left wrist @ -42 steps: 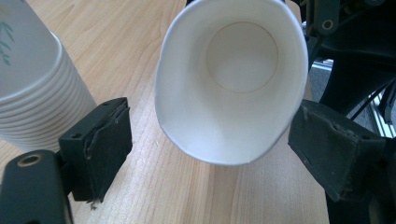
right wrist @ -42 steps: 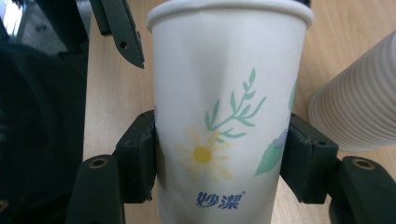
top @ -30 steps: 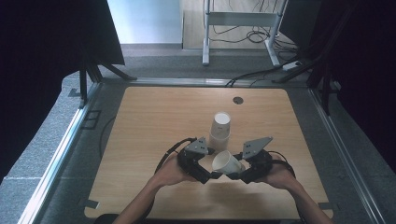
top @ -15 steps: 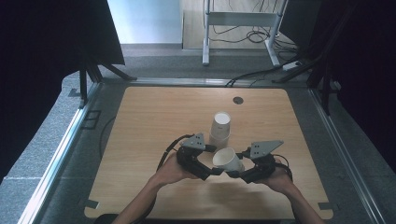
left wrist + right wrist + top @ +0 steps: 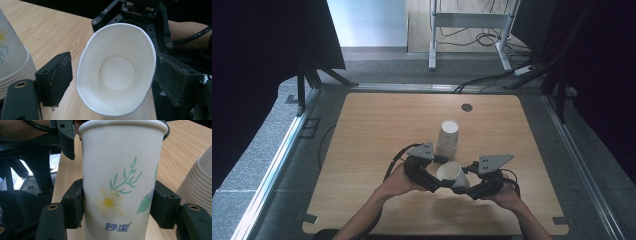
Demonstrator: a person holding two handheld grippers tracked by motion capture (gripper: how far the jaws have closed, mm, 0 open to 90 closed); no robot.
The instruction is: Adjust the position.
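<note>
Two grippers: both meet at one cup, low over the near middle of the table.
Right gripper (image 5: 117, 210): jaws pressed against both sides of the white flower-printed paper cup (image 5: 120, 182).
Left gripper (image 5: 110, 82): jaws flank the cup's squeezed oval rim; right pad touching, left pad just clear.
Stack of white paper cups (image 5: 448, 136): upside down on the light wooden table (image 5: 362, 130), just beyond.

cup stack (image 5: 200, 185) cut off, cup (image 5: 120, 182) base cropped

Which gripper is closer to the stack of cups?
Left. The left gripper sits right beside the cup stack; the right gripper, clamping the single cup, is farther away.
</note>
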